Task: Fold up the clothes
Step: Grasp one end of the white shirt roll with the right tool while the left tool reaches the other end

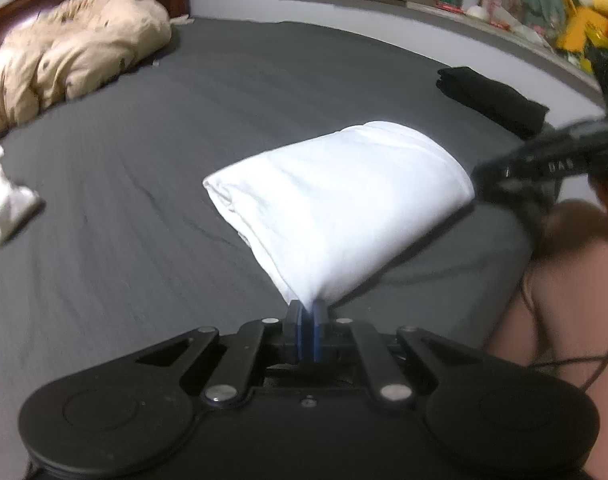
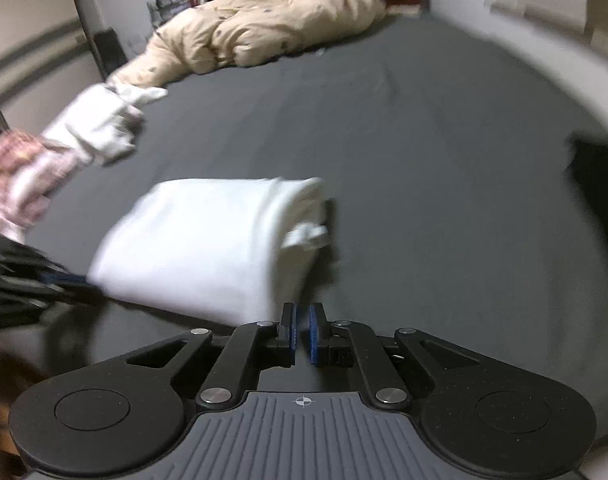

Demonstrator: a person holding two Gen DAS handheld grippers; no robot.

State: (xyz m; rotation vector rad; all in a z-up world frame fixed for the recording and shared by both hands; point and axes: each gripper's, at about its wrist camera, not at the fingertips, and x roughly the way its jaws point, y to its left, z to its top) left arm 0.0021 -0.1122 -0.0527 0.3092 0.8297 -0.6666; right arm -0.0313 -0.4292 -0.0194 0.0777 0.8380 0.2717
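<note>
From your left wrist camera, your left gripper (image 1: pixel 306 307) has its blue pads pinched together on the near corner of the folded white garment (image 1: pixel 336 208). The pinched corner itself is hidden between the pads. The garment lies on the dark grey sheet (image 1: pixel 151 152) of the bed, its long axis running from that near corner up and to the right, with the stacked fold edges showing along its left side. Beyond its far right end your right gripper (image 1: pixel 544 164) enters as a dark blur, so you cannot tell from here how its fingers stand. A folded black garment (image 1: pixel 492 100) sits near the bed's right edge, well apart from the white one. A beige duvet (image 1: pixel 71 56) is heaped at the headboard, and a small white cloth (image 1: pixel 3 196) is cut off at the left border. The shelf clutter at top right is too blurred to name.

From your right wrist camera, much is motion-blurred. Your right gripper (image 2: pixel 302 334) shows a narrow gap between its pads with nothing in it, just beside the white garment's near edge but apart from it. The garment (image 2: pixel 207 240) stretches left to right here, loose layered ends at the right. Your left gripper (image 2: pixel 63 280) meets its lower left corner, smeared. A pink patterned cloth (image 2: pixel 19 176) at the left edge is hard to make out.
</note>
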